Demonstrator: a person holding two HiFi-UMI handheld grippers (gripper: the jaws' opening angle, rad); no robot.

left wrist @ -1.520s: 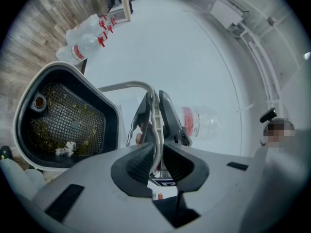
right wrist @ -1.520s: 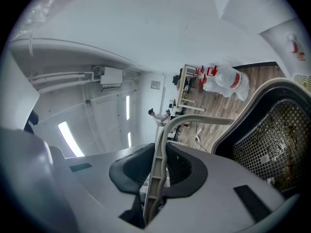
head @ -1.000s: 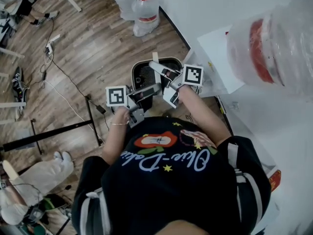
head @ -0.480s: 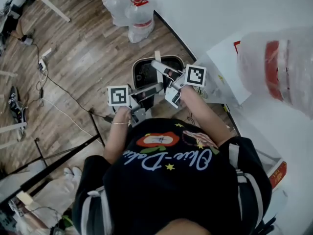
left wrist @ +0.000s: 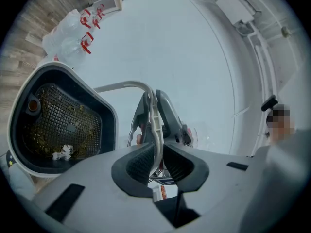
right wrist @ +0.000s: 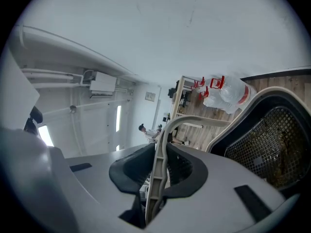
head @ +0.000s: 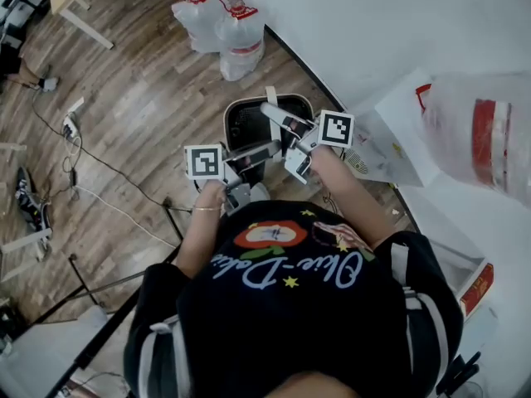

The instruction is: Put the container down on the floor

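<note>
Both the left gripper (left wrist: 155,152) and the right gripper (right wrist: 159,171) are clamped on the container's (head: 249,127) pale handle (left wrist: 126,85), and it appears held above the wooden floor (head: 141,98), not yet set down.

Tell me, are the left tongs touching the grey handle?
Touching: left gripper view shows the left tongs pinching the thin grey handle of the black mesh container.

Floor (head: 158,98) free ahead-left; bags (head: 236,31) block by wall (head: 373,23), cables (head: 108,201) & stand legs (head: 108,326) clutter left side
</note>
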